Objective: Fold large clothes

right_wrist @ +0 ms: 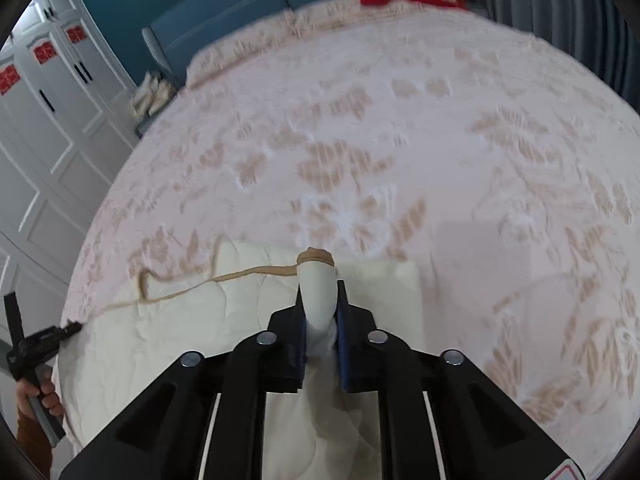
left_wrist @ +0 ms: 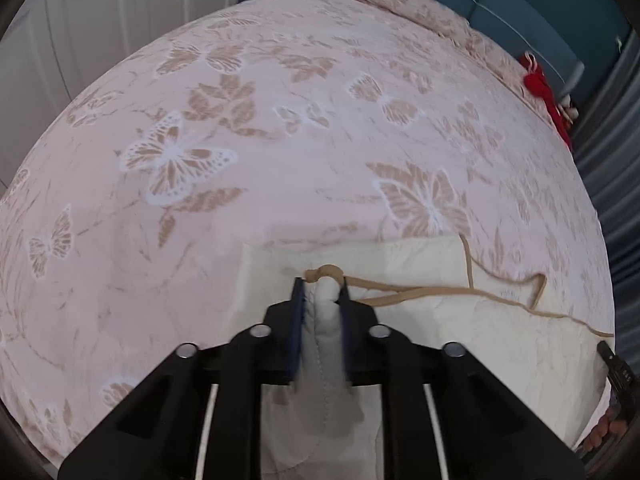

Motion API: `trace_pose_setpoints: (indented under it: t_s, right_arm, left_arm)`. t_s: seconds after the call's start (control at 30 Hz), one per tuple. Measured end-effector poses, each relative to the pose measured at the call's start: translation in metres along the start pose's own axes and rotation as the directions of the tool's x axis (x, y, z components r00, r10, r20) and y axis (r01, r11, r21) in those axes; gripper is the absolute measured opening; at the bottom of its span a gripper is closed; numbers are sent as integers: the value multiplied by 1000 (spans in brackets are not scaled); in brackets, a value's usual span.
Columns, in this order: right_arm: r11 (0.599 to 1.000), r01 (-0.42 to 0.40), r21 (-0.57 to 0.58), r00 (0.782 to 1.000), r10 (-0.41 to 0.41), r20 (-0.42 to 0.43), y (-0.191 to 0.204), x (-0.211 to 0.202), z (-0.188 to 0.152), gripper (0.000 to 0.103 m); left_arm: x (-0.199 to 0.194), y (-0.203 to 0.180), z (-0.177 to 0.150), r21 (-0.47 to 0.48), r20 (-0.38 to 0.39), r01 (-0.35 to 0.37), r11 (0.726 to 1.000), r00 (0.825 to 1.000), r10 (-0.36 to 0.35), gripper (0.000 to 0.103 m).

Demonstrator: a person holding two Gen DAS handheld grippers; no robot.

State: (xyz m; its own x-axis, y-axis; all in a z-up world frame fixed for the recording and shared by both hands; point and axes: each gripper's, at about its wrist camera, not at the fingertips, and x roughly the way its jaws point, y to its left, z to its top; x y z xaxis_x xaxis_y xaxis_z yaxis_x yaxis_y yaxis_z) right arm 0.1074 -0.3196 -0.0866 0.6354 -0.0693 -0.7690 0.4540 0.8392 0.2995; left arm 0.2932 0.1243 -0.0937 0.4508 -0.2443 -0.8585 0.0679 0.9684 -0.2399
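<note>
Both grippers are clamping pinched folds of the cream quilted garment [left_wrist: 420, 320] lying at the bed's [left_wrist: 280, 120] near edge: left gripper [left_wrist: 322, 286] and right gripper [right_wrist: 320, 292], by its tan drawstring [left_wrist: 460, 290], probably to lift and fold it.

We see the bedspread [right_wrist: 400, 140] smeared by blur in the right wrist view, its pattern unreadable. The cream garment [left_wrist: 440, 312] runs off the bottom edge, partly hidden under both grippers' black bodies.

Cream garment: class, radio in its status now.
Left claw and right claw shut on cream garment. Tan drawstring loose across it.
</note>
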Motion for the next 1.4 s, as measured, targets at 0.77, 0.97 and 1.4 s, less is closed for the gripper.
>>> trace_pose_setpoints:
  t_s: [0.77,0.97,1.4]
  right_arm:
    - [995,86,51,996,-84,-39,-20,89,-25,6]
    - [994,97,49,995,-97,-13,-18,92,-26,7]
    - [1000,12,-17,997,-11,70,39,-21,-18,36]
  left_arm:
    - [70,-1,-12,74,80,-203,976,977,197,9]
    - [74,-6,-12,82,100,-236,968,969,227,9]
    - [-66,-42,-9,103,219,-61,993,975,37,53]
